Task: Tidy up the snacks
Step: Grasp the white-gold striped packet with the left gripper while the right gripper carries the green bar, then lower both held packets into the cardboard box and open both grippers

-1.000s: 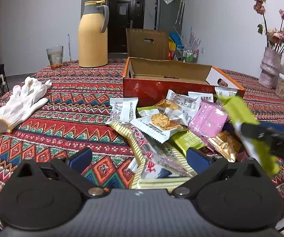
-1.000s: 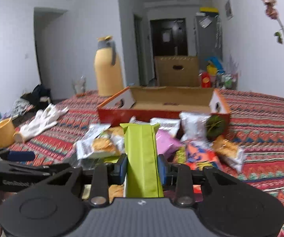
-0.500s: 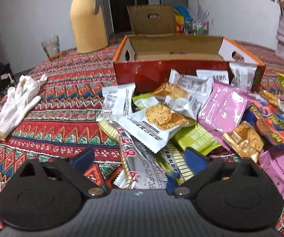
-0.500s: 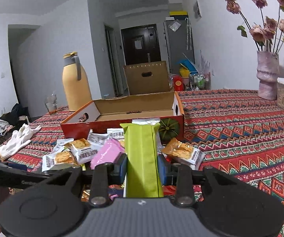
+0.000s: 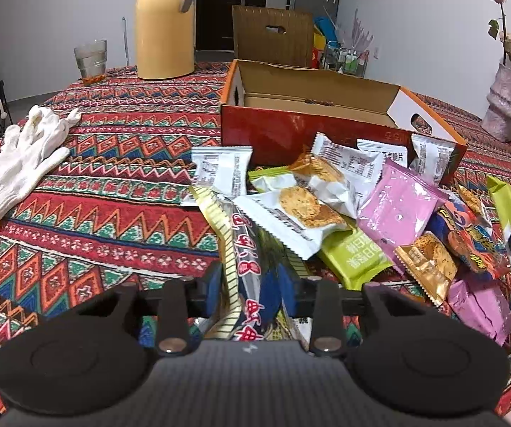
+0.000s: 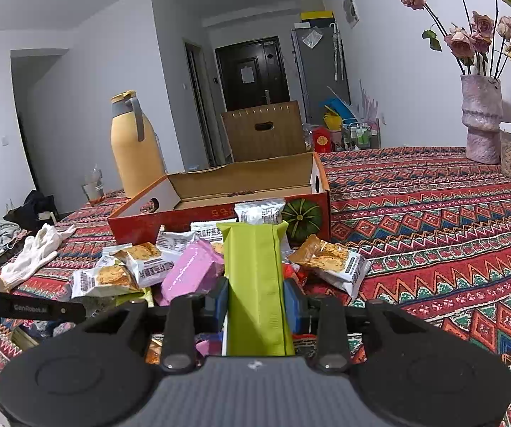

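Between the closing jaws of the left hand-held gripper (image 5: 252,284), formerly wide, lies a striped snack packet (image 5: 246,259), ready for the red box (image 5: 326,131) ahead; the right hand-held gripper (image 6: 255,302) clamps a green packet (image 6: 255,277).

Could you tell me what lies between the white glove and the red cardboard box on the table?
In the left wrist view, only bare patterned tablecloth separates the white glove from the red cardboard box; the snack pile sits in front of the box.
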Demonstrator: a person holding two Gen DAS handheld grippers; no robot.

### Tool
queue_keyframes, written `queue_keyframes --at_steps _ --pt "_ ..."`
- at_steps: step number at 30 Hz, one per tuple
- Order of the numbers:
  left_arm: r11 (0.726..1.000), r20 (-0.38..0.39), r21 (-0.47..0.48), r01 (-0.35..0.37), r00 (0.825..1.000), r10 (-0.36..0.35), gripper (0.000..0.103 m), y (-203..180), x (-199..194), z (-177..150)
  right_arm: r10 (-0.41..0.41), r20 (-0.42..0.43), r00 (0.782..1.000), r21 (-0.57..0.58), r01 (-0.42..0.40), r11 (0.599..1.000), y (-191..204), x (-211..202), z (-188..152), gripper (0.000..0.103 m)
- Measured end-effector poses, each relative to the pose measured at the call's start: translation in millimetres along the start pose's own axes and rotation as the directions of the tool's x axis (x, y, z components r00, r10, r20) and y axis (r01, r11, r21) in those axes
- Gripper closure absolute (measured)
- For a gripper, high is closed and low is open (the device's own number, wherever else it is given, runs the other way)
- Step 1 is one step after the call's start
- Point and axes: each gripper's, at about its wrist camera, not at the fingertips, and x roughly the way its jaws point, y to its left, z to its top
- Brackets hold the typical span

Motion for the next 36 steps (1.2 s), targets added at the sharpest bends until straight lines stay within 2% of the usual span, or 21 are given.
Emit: queue_keyframes --at_steps 6,18,27,36 --pt "1.0 0.042 -0.023 0.015 0.999 -0.014 0.072 9.6 -14.8 2.7 -0.006 0.009 1.0 -0.004 0.006 1.0 3.2 -5.7 1.0 0.071" --pt "0.999 0.164 -0.016 0.029 0.986 -0.026 0.073 14.4 -52.3 22.5 -0.006 0.027 1.0 -0.02 0.006 1.0 11.8 -10.2 10.2 0.071" --pt "0.998 0.259 0.007 0.056 0.964 -0.056 0.073 4.7 -68.0 59.2 -0.012 0.065 0.998 -0.041 0.015 0.999 17.5 3.2 43.8 0.071" --pt "0.996 0.279 0.018 0.083 0.956 -0.084 0.073 -12.7 -43.2 102.7 -0.028 0.07 0.997 -0.067 0.033 0.997 16.7 45.9 87.5 0.071"
